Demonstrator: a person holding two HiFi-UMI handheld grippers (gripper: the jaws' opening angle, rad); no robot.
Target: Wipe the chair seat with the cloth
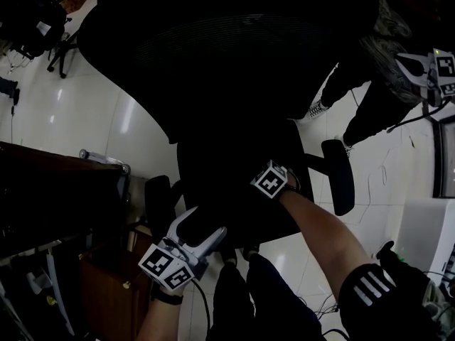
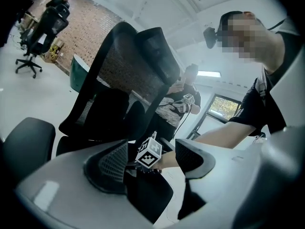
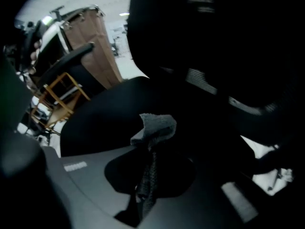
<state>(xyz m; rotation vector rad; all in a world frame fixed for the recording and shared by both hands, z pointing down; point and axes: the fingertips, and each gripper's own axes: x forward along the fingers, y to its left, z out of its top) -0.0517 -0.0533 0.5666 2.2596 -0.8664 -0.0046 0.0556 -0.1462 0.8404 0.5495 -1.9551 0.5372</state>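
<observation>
A black office chair fills the head view, its seat (image 1: 227, 208) below the mesh backrest (image 1: 234, 41). My right gripper (image 1: 268, 183) hovers low over the seat with its jaws lost in the dark. In the right gripper view that gripper (image 3: 145, 175) is shut on a grey cloth (image 3: 155, 127), which bunches up just above the seat (image 3: 105, 123). My left gripper (image 1: 202, 227) is at the seat's front left corner. In the left gripper view it (image 2: 150, 165) stands open with nothing held, and the right gripper's marker cube (image 2: 150, 151) shows beyond its gap.
Chair armrests (image 1: 338, 176) (image 1: 158, 201) flank the seat. A dark wooden desk (image 1: 57, 190) stands at the left. Another person with a gripper (image 1: 434, 69) stands at the far right. A second black chair (image 1: 28, 13) is far left on the white floor.
</observation>
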